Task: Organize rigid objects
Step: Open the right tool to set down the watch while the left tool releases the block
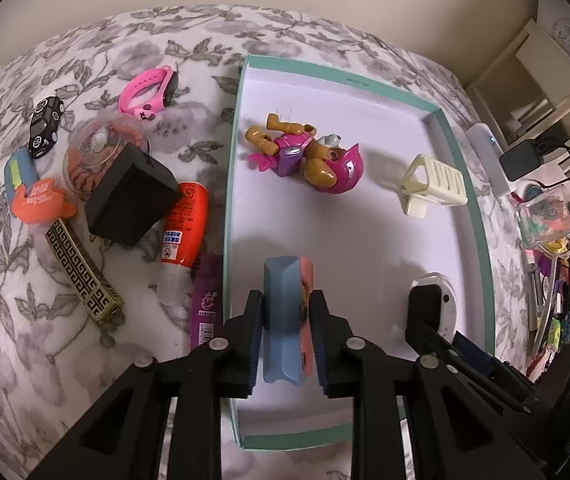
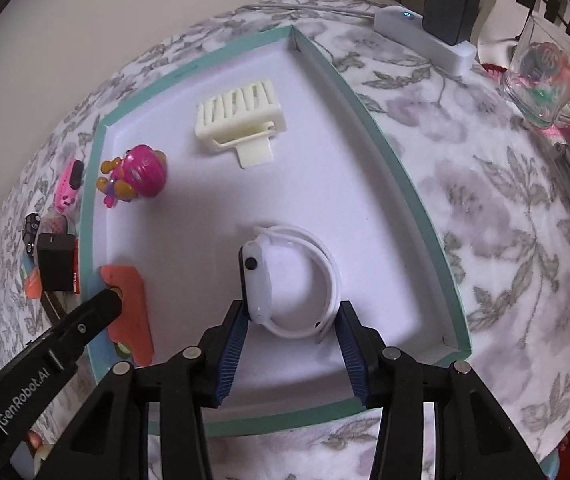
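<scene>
A white tray with a teal rim (image 1: 229, 184) (image 2: 397, 168) lies on a flowered cloth. My left gripper (image 1: 287, 300) is shut on a blue and coral toy (image 1: 285, 320), held on edge low over the tray's near left side. The right wrist view shows that toy (image 2: 129, 312) by the rim. My right gripper (image 2: 291, 312) is shut on a white watch (image 2: 305, 276) just above the tray floor, with the watch face against the left pad; the left wrist view shows this gripper (image 1: 429, 304) too. A pink pup figure (image 1: 309, 152) (image 2: 137, 176) and a cream clip (image 1: 433, 184) (image 2: 241, 120) lie in the tray.
Left of the tray lie a pink watch (image 1: 149, 92), a black toy car (image 1: 47, 126), a black box (image 1: 133, 196), an orange bottle (image 1: 185, 224), a purple lighter (image 1: 205, 300) and a gold patterned bar (image 1: 83, 272). A white power strip (image 2: 425, 36) and a glass cup (image 2: 545, 80) stand to the right.
</scene>
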`<state>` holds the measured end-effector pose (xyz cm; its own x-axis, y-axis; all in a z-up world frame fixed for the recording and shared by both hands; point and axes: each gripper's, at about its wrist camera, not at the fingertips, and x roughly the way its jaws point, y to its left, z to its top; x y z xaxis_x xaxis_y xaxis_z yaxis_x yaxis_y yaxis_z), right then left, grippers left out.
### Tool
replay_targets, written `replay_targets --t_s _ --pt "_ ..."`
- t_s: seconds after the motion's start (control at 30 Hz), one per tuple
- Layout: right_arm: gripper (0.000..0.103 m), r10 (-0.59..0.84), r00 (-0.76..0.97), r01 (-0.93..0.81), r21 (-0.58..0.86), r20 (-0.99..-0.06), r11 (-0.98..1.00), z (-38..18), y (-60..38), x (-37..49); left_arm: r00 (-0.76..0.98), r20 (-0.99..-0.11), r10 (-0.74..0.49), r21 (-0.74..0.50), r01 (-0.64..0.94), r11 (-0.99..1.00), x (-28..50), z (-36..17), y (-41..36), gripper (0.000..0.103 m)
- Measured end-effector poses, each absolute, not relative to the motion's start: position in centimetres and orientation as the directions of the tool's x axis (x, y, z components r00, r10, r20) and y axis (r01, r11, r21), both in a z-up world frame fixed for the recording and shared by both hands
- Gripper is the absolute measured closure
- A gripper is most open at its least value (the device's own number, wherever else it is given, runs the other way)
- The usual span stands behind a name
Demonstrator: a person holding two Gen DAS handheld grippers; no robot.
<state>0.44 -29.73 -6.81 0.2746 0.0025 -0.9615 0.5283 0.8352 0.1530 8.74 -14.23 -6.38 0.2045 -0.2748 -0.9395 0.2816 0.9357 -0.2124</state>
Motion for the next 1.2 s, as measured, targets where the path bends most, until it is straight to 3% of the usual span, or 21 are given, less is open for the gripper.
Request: replay_targets --t_s 0.1,0.6,0.97,1.07,1.2 --pt "0.054 0.004 0.268 0.534 0.152 -0.963 0.832 -6.9 -29.7 0.5 0.202 -0.944 -0.261 -0.2 0.279 0.939 8.7 -6.4 -14.2 0.06" --pt "0.05 -0.078 0.325 0.508 0.105 -0.942 0.855 -3.8 -29.5 0.7 0.259 -0.921 -0.29 -0.214 0.285 0.934 8.6 -2.7 -13.2 0.05" --pt "0.048 -0.132 0.446 0.463 0.102 -0.885 0.881 0.9 -28.2 0.9 0.384 -0.888 -0.254 -0.201 0.172 0.964 9.4 0.7 -8.6 0.048" --pt "0.037 -0.139 0.476 0.445 0.101 -0.868 0.89 1.9 -27.7 1.0 0.409 -0.887 -0.214 -0.171 0.139 0.975 9.6 1.0 -7.3 0.037" --pt "0.031 -0.135 0.503 0.425 0.108 -0.854 0.898 2.6 -27.4 1.1 0.434 -0.884 -0.176 -0.149 0.094 0.984 9.8 1.0 -5.9 0.029"
